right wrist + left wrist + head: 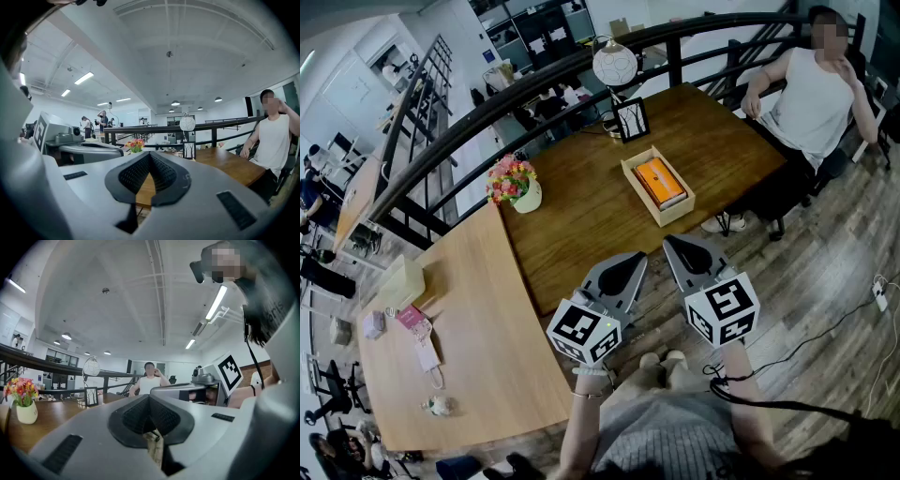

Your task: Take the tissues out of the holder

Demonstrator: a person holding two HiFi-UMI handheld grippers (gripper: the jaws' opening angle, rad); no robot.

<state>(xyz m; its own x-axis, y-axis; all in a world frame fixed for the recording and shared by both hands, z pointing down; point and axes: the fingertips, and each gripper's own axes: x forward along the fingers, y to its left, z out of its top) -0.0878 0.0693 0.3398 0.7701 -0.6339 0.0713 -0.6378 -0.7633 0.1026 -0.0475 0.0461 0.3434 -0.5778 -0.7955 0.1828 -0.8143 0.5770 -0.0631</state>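
Left gripper (635, 258) and right gripper (673, 245) pinched closed on nothing, well apart from wooden tissue holder (657, 186) on brown table (581, 211).

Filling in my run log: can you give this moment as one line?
phase: before approach | left gripper: shut, empty | right gripper: shut, empty | tissues: in holder, untouched

Count, from the head view.

- Tabletops: 2, one dark tabletop (581, 220) and one light tabletop (487, 328).
- On the dark one:
  - 1 wooden holder (639, 190) carrying 1 orange tissue pack (660, 181)
  - 1 flower pot (525, 195)
  - 1 picture frame (631, 119)
  - 1 globe lamp (614, 64)
- On the light one:
  - 1 pale box (401, 281)
  - 1 pink packet (413, 319)
  - 1 face mask (429, 356)
  - 1 crumpled scrap (439, 405)
- Seated person (811, 94) at the dark tabletop's right edge: 1.
- Grippers: 2, the left gripper (636, 259) and the right gripper (670, 242).
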